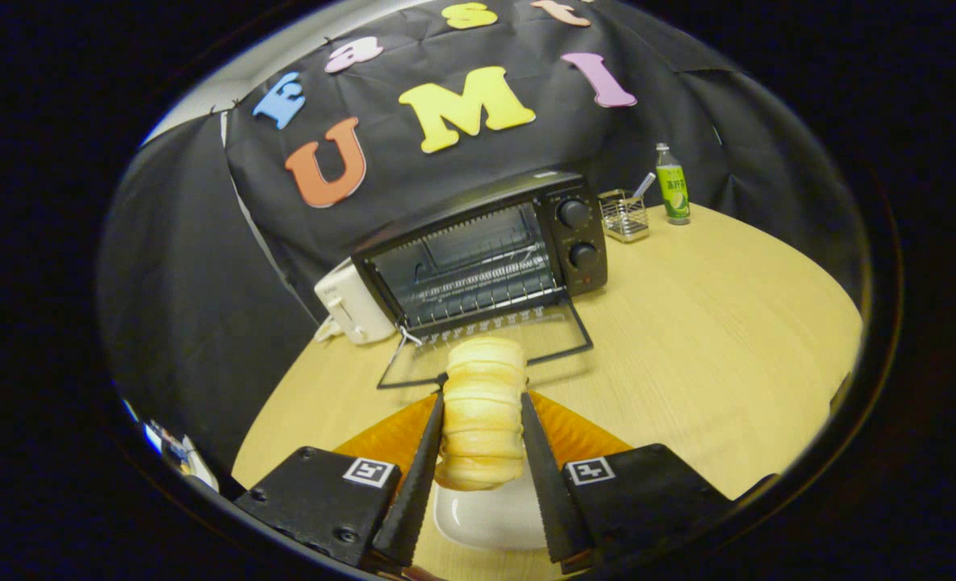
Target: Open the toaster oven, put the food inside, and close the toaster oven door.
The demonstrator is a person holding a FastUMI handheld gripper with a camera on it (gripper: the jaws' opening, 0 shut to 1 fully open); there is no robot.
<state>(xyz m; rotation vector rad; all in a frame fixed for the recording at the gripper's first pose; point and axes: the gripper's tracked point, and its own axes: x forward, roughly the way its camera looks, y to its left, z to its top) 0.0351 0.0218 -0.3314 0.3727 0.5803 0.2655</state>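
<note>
My gripper [483,395] is shut on a pale ridged bread roll [483,407], which stands lengthwise between the two fingers and reaches a little past their tips. The roll hangs above a white plate [486,516] on an orange mat [574,432]. Beyond the fingers stands the black toaster oven [486,250] with its glass door [486,347] folded down flat onto the table, its wire rack showing inside. The roll's far end overlaps the near edge of the open door.
A white toaster [352,307] sits left of the oven. Right of the oven are a wire holder [624,214] with a utensil and a green drink bottle [673,186]. The wooden table [728,323] stretches wide to the right.
</note>
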